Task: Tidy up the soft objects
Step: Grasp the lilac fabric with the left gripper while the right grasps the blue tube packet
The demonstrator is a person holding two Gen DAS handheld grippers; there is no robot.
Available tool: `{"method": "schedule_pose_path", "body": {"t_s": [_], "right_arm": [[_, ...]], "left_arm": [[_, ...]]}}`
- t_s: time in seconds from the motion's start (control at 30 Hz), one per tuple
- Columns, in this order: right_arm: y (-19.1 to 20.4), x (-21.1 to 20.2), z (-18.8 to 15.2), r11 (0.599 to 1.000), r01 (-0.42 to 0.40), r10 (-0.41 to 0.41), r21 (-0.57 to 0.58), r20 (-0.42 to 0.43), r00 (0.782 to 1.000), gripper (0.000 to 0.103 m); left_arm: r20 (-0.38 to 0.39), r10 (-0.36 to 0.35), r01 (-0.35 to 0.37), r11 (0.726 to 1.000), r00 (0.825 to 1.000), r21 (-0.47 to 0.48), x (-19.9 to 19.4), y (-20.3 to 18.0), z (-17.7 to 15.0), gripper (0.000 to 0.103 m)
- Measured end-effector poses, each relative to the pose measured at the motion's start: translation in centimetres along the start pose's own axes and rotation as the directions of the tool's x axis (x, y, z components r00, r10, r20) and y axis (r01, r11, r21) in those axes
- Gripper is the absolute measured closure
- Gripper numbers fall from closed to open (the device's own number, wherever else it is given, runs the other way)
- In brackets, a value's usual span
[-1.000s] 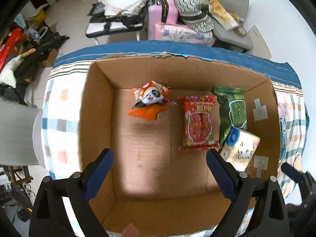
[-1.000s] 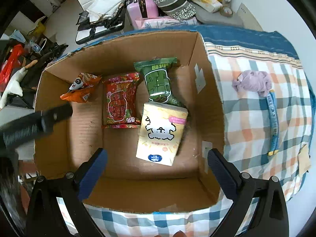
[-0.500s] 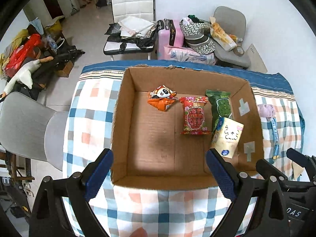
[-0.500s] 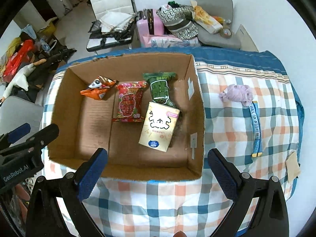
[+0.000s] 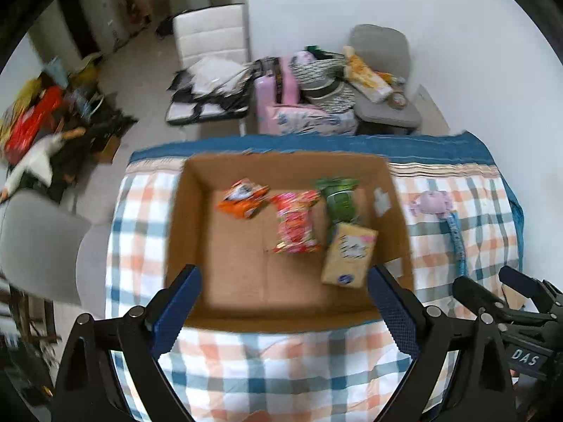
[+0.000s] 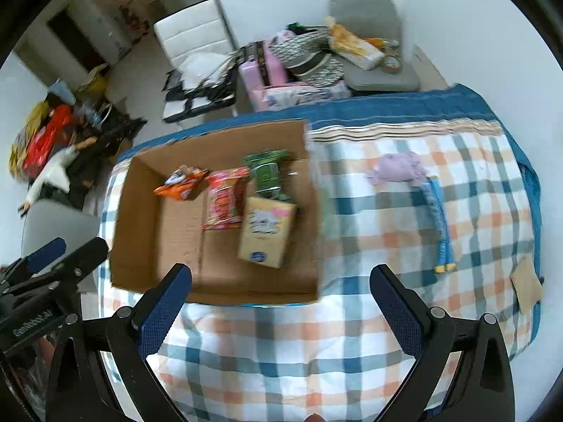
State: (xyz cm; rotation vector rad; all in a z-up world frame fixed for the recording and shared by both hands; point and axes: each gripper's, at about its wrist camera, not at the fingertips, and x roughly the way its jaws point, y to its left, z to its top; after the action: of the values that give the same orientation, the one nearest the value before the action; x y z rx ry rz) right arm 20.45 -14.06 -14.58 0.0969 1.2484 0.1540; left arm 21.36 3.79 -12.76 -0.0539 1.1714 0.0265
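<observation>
Left to right, from where we stand. Our left gripper (image 5: 285, 304) hangs above the near edge of the cardboard box (image 5: 183, 232), jaws spread wide, nothing in them. Inside the box: orange snack bag (image 5: 242, 198) at far left, red packet (image 5: 295, 221) beside it, green packet (image 5: 339, 197) next, and the beige tissue pack (image 5: 348, 255) overlapping the green one's near end. The box's left half is bare floor.

Right of the box, on the checked cloth (image 6: 352, 351): a lilac plush toy (image 6: 399, 168) and a blue strip (image 6: 438, 221) running from it toward us, both well apart from the box. We judge these are what's left to sort.

Our right gripper (image 6: 281, 302) is also fully open and empty, over the cloth near the box's right corner.

Risks: both views are motion-blurred, so aiming at the toy now could miss. The strip is thin and flat; fingers may pinch cloth instead. The toy is soft, so a shallow grip could let it slip out over the box wall.
</observation>
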Motion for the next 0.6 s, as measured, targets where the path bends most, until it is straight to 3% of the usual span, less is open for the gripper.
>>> {"method": "schedule_pose_path", "body": {"t_s": [0.3, 0.6], "right_arm": [[-12.8, 2.7, 0.5, 0.972, 0.103, -0.099, 0.209, -0.032, 0.995, 0.0], [-24.6, 8.0, 1.0, 0.915, 0.174, -0.142, 0.363, -0.114, 0.983, 0.0]], "left_arm": [[-0.027, 0.003, 0.004, 0.97, 1.0, 0.244, 6.0, -13.3, 5.3, 0.007], [-0.126, 0.042, 0.024, 0.877, 0.991, 0.48, 15.8, -26.1, 9.4, 0.007]]}}
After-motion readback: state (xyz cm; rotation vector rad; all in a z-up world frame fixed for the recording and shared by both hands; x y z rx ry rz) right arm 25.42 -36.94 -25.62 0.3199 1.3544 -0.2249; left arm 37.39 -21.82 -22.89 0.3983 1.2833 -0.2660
